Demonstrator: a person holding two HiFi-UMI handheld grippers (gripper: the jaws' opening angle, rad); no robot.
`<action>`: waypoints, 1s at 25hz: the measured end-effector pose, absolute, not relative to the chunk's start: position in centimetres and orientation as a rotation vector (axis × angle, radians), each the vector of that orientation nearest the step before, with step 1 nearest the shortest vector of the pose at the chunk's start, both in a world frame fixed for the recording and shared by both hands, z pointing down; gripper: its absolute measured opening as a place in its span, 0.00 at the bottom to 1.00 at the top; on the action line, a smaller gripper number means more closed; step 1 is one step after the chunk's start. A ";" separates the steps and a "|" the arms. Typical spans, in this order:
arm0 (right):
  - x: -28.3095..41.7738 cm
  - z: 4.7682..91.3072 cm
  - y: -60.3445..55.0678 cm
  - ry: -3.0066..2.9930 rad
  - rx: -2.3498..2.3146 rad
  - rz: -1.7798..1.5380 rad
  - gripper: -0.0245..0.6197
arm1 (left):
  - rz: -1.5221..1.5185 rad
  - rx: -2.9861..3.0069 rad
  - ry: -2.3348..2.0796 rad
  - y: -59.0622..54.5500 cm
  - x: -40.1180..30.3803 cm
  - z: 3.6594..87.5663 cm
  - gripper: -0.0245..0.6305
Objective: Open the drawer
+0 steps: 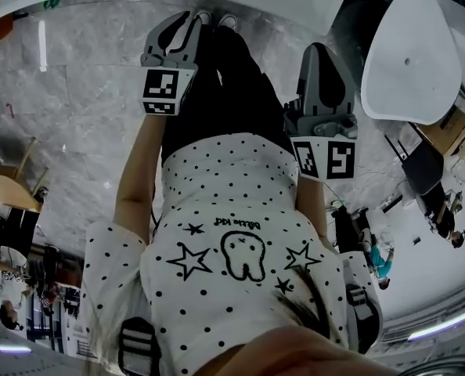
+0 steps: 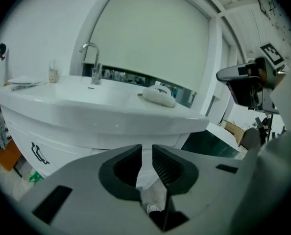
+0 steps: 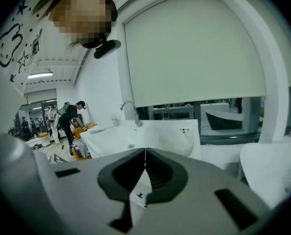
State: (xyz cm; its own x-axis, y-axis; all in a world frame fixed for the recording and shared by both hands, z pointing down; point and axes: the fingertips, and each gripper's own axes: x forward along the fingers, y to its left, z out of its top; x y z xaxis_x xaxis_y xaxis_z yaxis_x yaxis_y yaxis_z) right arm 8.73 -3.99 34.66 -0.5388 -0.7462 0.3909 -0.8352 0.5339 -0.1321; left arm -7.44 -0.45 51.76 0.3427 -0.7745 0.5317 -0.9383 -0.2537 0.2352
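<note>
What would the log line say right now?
left gripper: open, empty | right gripper: shut, empty | drawer handle: untouched

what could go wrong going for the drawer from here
1. The left gripper has its fingers only narrowly apart, with nothing between them; that gap may be too tight for the black drawer handle.
2. The handle sits well left of where the fingers aim, so the grab could miss.
3. The countertop overhangs the handle and could get bumped on approach.
</note>
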 end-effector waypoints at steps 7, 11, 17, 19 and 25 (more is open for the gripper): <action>8.7 38.2 -2.8 -2.459 1.330 0.507 0.06 | 0.533 2.104 -1.481 -0.9 -6.3 59.9 0.14; 9.2 38.1 -2.9 -2.439 1.350 0.504 0.06 | 0.559 2.089 -1.451 -1.9 -5.1 62.2 0.17; 9.7 39.5 -3.2 -2.395 1.377 0.535 0.06 | 0.553 2.020 -1.409 -3.5 -4.2 66.3 0.24; 9.9 40.1 -3.1 -2.380 1.380 0.554 0.06 | 0.558 2.010 -1.404 -4.0 -3.8 67.3 0.25; 10.0 41.2 -2.8 -2.365 1.401 0.586 0.06 | 0.570 2.015 -1.426 -5.8 -3.4 69.5 0.30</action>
